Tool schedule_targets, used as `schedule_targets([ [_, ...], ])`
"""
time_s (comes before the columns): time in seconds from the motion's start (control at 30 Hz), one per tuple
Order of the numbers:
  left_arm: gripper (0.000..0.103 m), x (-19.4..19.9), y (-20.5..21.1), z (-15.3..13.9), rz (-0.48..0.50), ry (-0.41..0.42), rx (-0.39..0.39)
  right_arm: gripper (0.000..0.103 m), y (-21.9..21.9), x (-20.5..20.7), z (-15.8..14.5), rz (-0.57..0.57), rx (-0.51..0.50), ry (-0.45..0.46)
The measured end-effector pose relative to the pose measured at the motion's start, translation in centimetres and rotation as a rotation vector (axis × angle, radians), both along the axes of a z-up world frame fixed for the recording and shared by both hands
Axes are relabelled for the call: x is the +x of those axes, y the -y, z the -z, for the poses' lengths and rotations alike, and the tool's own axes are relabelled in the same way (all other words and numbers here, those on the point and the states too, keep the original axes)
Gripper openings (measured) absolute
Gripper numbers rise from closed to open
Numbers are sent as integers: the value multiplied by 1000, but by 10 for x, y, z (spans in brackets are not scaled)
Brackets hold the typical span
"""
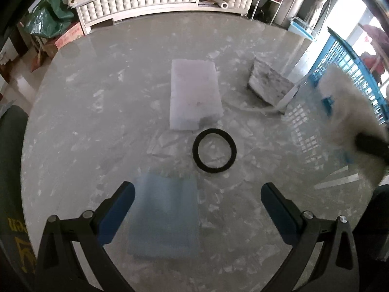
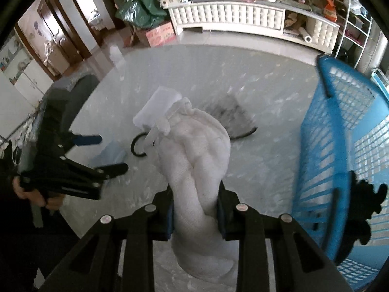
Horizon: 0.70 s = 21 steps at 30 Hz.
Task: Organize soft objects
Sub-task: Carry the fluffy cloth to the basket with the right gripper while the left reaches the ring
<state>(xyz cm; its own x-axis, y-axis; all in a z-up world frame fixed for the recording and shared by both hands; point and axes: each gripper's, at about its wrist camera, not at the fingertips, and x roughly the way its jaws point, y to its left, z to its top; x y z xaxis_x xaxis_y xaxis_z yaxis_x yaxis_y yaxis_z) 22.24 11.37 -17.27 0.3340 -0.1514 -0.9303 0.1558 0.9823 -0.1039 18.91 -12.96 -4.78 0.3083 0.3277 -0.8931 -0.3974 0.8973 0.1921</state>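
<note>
My right gripper is shut on a white towel, which hangs bunched between its pads above the table; the same towel shows as a blur at the right of the left wrist view. My left gripper stands open over a pale blue sponge lying flat on the grey marble table. Further out lie a black ring, a white foam block and a grey-streaked cloth. The blue slatted basket stands just right of the towel.
A white padded cabinet with shelves runs behind the table. A green bag and cardboard boxes sit on the floor at the far left. A person's hand holds the left gripper at the left of the right wrist view.
</note>
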Motion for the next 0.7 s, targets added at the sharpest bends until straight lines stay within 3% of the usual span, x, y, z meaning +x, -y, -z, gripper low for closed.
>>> schedule_targets([
  [0.3, 103, 25, 7, 16, -29, -10, 25, 26, 26, 6, -38, 39, 48, 78],
  [0.43, 103, 33, 9, 23, -21, -14, 63, 26, 36, 3, -54, 68, 21, 134],
  [0.7, 101, 37, 15, 32, -21, -33, 74, 26, 77, 4, -106, 168, 37, 255],
])
